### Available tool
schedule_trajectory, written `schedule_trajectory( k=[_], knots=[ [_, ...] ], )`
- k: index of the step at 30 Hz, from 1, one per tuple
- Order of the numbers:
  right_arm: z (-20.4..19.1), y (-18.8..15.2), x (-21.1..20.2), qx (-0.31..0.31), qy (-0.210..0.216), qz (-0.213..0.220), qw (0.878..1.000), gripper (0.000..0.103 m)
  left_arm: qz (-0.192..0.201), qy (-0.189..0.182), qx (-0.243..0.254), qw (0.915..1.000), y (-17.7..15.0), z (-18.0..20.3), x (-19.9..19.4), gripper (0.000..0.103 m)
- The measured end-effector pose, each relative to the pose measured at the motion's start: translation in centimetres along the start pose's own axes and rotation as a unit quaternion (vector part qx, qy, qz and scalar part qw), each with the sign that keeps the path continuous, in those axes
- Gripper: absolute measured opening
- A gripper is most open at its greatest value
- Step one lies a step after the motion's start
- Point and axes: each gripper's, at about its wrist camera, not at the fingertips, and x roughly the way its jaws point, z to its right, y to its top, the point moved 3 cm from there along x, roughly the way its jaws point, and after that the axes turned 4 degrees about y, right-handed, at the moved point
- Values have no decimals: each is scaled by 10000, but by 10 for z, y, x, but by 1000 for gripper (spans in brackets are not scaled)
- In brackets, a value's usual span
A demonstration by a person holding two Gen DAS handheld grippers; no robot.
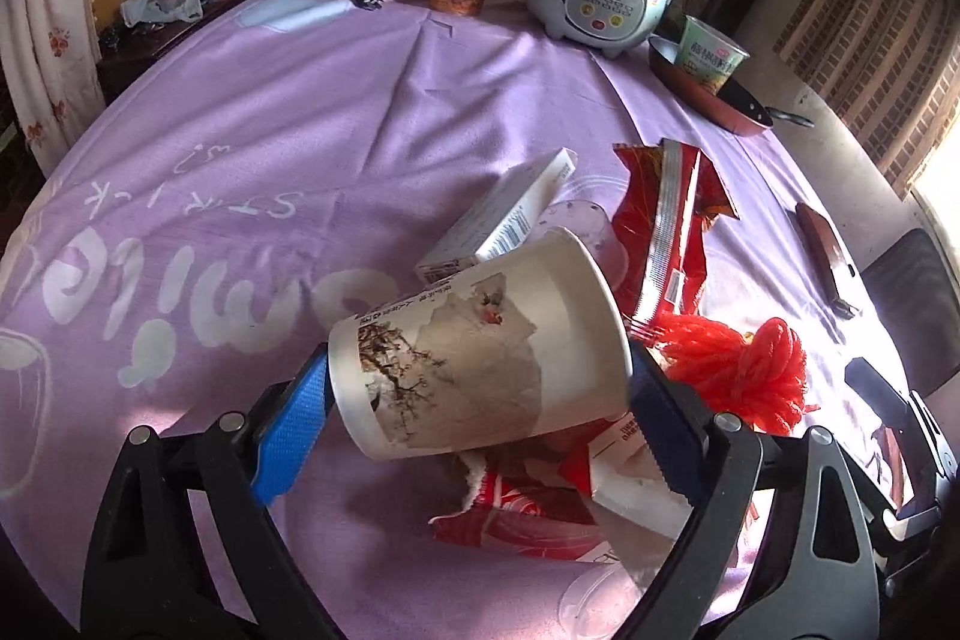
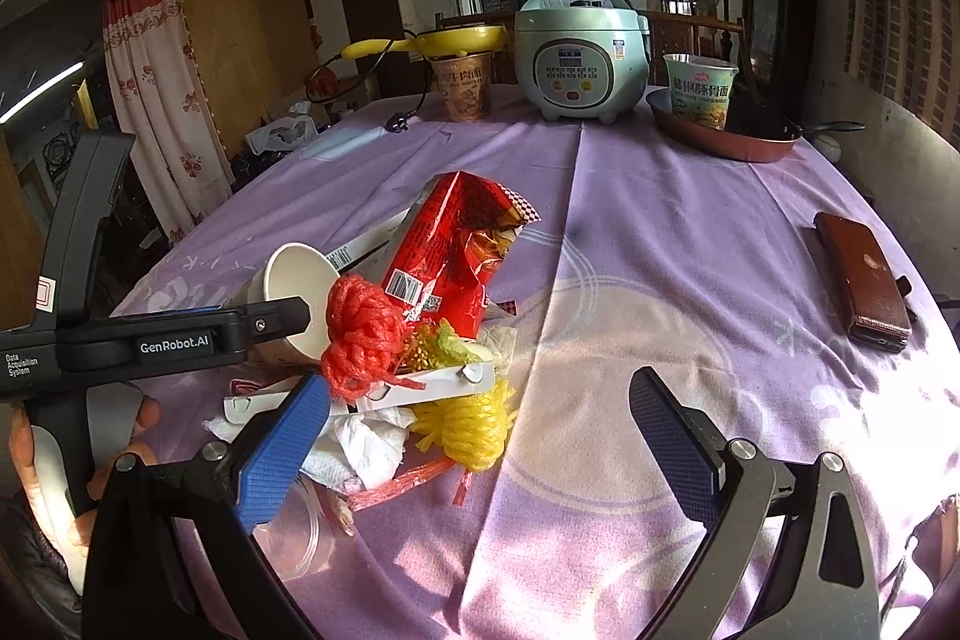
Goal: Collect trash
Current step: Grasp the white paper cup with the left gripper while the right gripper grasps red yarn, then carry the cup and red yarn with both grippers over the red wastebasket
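Note:
A white paper cup point(image 1: 480, 340) with a printed picture lies on its side between the blue pads of my left gripper point(image 1: 480, 376); one pad presses its base, the other its rim. Under it lie a torn red wrapper point(image 1: 522, 514) and a white box point(image 1: 498, 214). In the right wrist view the cup point(image 2: 294, 280) sits at the left of a trash pile with a red snack bag point(image 2: 450, 250), a red net ball point(image 2: 360, 328), a yellow net point(image 2: 468, 424) and crumpled tissue point(image 2: 360, 448). My right gripper point(image 2: 480, 382) stands open just before the pile, holding nothing.
At the far side of the purple tablecloth point(image 2: 630, 232) stand a rice cooker point(image 2: 582, 52), a brown noodle cup point(image 2: 468, 91) under a yellow pan, and a green noodle cup point(image 2: 699, 91) in a red pan. A brown wallet point(image 2: 864, 274) lies right. A clear plastic cup point(image 2: 300, 538) lies near.

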Motion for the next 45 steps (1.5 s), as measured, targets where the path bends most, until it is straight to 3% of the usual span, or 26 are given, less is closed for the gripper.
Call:
schedule_trajectory(
  k=[4, 8, 10, 12, 13, 22, 27, 38, 45],
  knots=[
    [-12, 9, 4, -124, 214, 15, 9997, 95, 307, 292, -56, 9991, -5, -16, -21, 88],
    [-30, 13, 19, -294, 447, -59, 9985, 83, 553, 684, -142, 9960, -13, -36, -43, 88],
    [-35, 12, 32, -295, 554, -221, 9978, 70, 603, 735, -229, 9952, -18, -45, -50, 88],
    [-34, 9, 43, -209, 685, -413, 9966, 32, 631, 810, -274, 9943, -21, -52, -54, 88],
    [-33, 8, 45, -128, 810, -475, 9955, 30, 648, 864, -278, 9938, -22, -55, -56, 88],
    [-44, 32, 1, -223, 1134, 95, 9933, 28, 1016, 1026, -388, 9888, -29, -75, -83, 87],
    [-69, 42, -9, -348, 1525, 177, 9875, 28, 1334, 1338, -543, 9805, -32, -95, -113, 87],
    [-164, 27, 1, -959, 2300, -192, 9683, 28, 1555, 2478, -1140, 9494, -79, -173, -173, 86],
    [-267, 8, -13, -1676, 3063, -451, 9360, 28, 1371, 3130, -1660, 9250, -140, -231, -204, 86]
  ],
)
